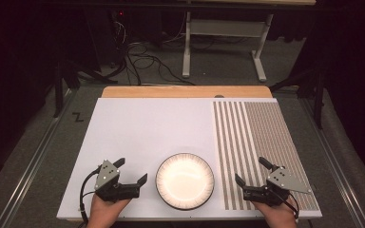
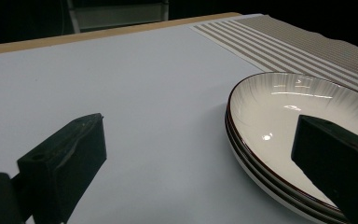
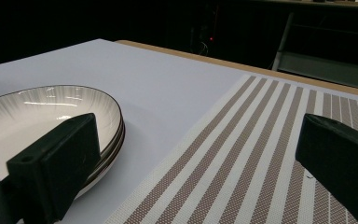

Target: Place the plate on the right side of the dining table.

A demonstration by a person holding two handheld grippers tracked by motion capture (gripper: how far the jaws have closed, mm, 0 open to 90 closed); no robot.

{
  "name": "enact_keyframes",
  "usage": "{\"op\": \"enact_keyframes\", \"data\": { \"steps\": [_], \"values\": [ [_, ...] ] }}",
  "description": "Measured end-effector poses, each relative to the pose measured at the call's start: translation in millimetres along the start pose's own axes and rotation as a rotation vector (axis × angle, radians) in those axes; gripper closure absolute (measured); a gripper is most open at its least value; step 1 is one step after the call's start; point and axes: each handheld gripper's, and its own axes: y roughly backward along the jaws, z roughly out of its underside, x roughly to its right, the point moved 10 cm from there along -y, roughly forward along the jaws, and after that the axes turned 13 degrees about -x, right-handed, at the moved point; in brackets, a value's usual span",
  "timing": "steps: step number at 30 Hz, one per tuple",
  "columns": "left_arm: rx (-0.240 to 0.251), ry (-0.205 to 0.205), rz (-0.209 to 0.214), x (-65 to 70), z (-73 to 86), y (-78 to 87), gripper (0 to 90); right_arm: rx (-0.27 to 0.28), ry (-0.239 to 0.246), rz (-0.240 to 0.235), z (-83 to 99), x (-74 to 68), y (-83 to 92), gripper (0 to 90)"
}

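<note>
Sitting near the front edge of the tabletop, stack of plates — white, dark-rimmed, at least two deep by the doubled rims seen in the left gripper view. Resting on the pale sheet, just left of the striped placemat, apart from it. Flanked on both sides: left tongs beside the stack's left rim, right tongs over the placemat's stripes by the right rim. Both pairs of jaws standing wide apart, nothing between them, nothing touched. Seen from the left gripper view, one jaw overlapping the plates' near rim in the picture — contact not shown. Held low, each in a hand at the tabletop's front edge.
</note>
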Motion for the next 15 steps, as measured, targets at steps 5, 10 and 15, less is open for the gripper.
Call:
{"op": "enact_keyframes", "data": {
  "steps": [5,10,15],
  "values": [
    [-0.001,-0.005,0.005,2.2,-0.5,-0.6,4.8,-0.001,-0.003,0.005,0.6,2.2,1.3,0.4],
    [-0.002,-0.003,0.003,1.2,-0.1,-0.4,4.7,-0.003,-0.004,0.006,0.7,2.0,1.8,0.3],
    [-0.001,-0.004,0.002,1.0,-0.3,-0.2,4.8,-0.006,-0.001,0.004,1.1,1.7,1.0,0.3]
  ]
}}
